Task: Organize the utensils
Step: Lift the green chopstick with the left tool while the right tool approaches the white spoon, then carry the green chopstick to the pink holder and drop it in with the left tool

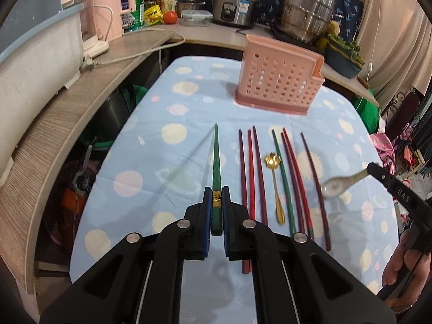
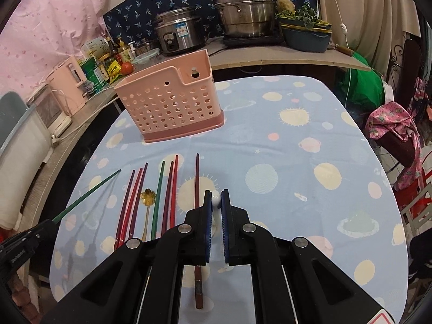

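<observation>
On the blue spotty cloth (image 2: 283,145), the pink basket (image 2: 172,102) stands at the far side, with chopsticks (image 1: 270,178) and a gold spoon (image 1: 274,178) lying in a row on the near side. Left gripper (image 1: 216,208) is squeezed tight on a green chopstick (image 1: 216,159), and right gripper (image 2: 216,202) is squeezed on a white spoon (image 2: 215,198). To do it well, I think each should be tipped upright over the basket before letting go; the basket's inside is hidden, and the white spoon looks blurry.

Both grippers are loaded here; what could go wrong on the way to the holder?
The left gripper grips the green chopstick near its thick end, so the long tip may swing and miss the pink holder. The right gripper pinches the white spoon only by its handle; it could slip or twist.
</observation>
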Tool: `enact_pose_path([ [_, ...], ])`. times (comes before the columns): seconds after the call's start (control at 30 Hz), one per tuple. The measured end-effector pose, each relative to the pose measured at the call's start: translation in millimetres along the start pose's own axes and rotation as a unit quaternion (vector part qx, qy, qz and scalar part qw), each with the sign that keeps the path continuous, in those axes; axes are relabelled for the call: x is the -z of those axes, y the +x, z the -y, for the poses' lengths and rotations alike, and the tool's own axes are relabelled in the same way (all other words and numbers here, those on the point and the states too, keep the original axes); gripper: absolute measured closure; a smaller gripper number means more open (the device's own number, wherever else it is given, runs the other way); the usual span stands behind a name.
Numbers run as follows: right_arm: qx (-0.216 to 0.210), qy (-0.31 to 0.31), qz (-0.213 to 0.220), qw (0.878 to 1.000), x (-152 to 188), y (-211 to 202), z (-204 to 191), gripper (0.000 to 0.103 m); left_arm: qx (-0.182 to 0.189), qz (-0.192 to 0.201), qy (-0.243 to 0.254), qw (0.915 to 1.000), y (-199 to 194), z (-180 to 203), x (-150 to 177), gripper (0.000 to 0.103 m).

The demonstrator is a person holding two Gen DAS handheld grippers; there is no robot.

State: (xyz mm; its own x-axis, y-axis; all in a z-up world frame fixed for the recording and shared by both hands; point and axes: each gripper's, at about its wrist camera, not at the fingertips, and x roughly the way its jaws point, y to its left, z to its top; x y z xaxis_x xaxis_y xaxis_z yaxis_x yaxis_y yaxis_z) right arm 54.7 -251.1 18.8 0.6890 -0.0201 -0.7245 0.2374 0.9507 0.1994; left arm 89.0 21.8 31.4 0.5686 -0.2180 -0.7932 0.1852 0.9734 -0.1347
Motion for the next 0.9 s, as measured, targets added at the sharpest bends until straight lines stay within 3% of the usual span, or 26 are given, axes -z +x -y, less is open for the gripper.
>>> enact_pose_path([
  [0.47, -0.009, 0.008, 0.035, 0.999, -40.6, -12.9, 4.0, 0.097, 0.011, 0.068, -0.004, 0.9976, -25.9, 0.5, -78.6, 0.096],
  [0.73, -0.021, 0.019, 0.067, 0.997, -96.3, -10.4, 9.0, 0.097, 0.040, 0.120, -0.003, 0.9919, -45.8, 12.4, -143.8, 0.096],
  [0.9, -0.028, 0.025, 0.093, 0.995, -138.5, -4.4, 7.0, 0.096, 0.051, 0.179, 0.000, 0.9826, -75.0, 22.7, -193.9, 0.096],
])
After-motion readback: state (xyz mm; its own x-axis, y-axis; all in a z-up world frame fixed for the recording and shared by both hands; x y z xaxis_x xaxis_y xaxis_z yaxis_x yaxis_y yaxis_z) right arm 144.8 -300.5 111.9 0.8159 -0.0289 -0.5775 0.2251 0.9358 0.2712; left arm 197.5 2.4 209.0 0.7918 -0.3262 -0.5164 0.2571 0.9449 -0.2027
